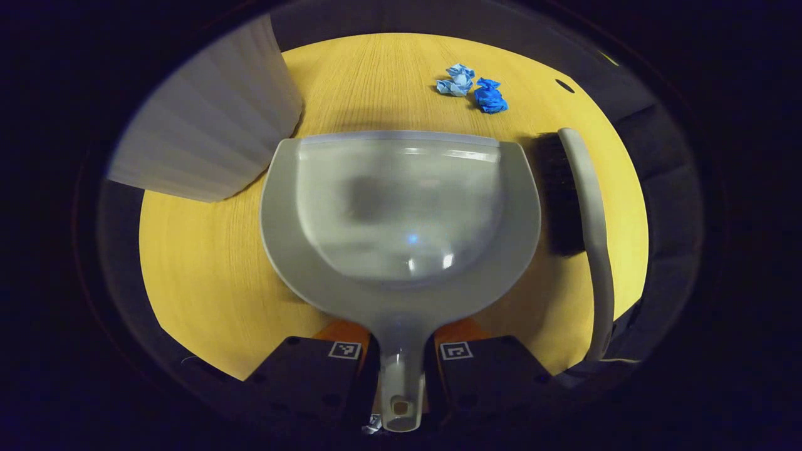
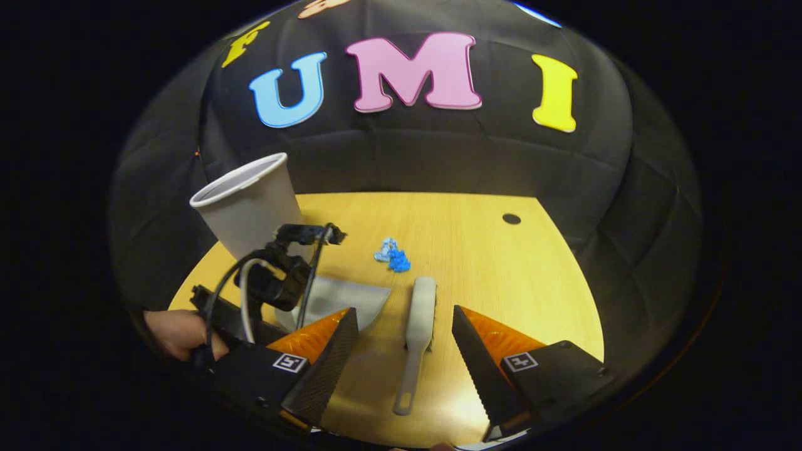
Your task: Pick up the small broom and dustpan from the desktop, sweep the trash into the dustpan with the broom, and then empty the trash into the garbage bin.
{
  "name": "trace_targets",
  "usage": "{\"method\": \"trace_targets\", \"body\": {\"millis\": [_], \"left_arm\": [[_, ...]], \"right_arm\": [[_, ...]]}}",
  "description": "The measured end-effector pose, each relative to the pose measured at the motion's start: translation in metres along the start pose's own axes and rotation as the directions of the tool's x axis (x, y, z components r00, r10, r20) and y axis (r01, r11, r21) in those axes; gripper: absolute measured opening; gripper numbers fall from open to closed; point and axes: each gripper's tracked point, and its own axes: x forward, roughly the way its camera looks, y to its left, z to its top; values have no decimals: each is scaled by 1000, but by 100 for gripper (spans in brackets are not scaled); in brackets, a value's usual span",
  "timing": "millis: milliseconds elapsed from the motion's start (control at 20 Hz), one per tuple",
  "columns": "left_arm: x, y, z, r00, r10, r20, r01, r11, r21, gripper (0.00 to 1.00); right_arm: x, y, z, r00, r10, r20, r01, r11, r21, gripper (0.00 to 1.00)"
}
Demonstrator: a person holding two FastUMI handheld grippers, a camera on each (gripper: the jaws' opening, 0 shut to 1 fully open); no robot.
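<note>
A wooden tabletop [image 1: 207, 275] carries everything. A tall pale garbage bin [image 1: 207, 119] stands at the dustpan's far left corner. The grey dustpan [image 1: 401, 213] lies flat on the tabletop, its handle pinched between the two fingers of the left hand-held gripper [image 1: 401, 369]. Just right of the dustpan, the small broom [image 2: 418, 326] lies on its side, untouched. The right hand-held gripper [image 2: 401, 363] hangs above the broom's handle, fingers spread wide. Beyond the dustpan's front edge sit crumpled blue paper scraps [image 1: 473, 89].
</note>
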Motion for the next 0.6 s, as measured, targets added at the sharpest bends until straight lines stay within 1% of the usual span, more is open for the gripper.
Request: {"method": "trace_targets", "body": {"millis": [50, 100, 150, 200, 250, 300, 350, 400, 450, 500, 550, 600], "left_arm": [[0, 3, -5, 1000, -3, 10, 3, 1000, 2, 29], [0, 5, -9, 1000, -8, 18, 8, 1000, 0, 29], [1, 5, -13, 999, -15, 31, 15, 1000, -4, 29], [3, 6, -15, 999, -24, 41, 24, 1000, -7, 30], [2, 6, -19, 998, -35, 54, 36, 999, -14, 29], [1, 6, -22, 997, -46, 63, 48, 999, -23, 29], [1, 6, -24, 996, -55, 70, 57, 998, -28, 29], [1, 6, -25, 995, -62, 76, 64, 998, -28, 29], [1, 7, -26, 995, -64, 80, 67, 997, -26, 30], [1, 6, -27, 994, -64, 83, 66, 998, -22, 29], [2, 7, -28, 994, -66, 86, 67, 998, -18, 29], [2, 7, -28, 994, -67, 89, 69, 998, -15, 29]], "right_arm": [[4, -2, -11, 998, -13, -63, 15, 1000, 27, 93], [12, -7, -24, 990, -38, -137, 46, 997, 58, 93], [21, -12, -36, 979, -58, -193, 75, 994, 81, 94], [32, -18, -49, 967, -79, -243, 104, 990, 94, 98], [40, -22, -61, 950, -91, -298, 128, 986, 107, 94], [47, -25, -72, 927, -102, -360, 153, 982, 115, 98], [54, -26, -80, 911, -104, -400, 164, 979, 118, 94], [60, -29, -92, 885, -111, -452, 183, 976, 118, 98], [60, -35, -102, 860, -124, -496, 204, 973, 111, 94], [62, -37, -111, 841, -134, -524, 220, 970, 106, 98], [66, -43, -117, 825, -154, -544, 239, 967, 89, 98], [70, -47, -122, 816, -174, -552, 249, 966, 63, 92]]}}
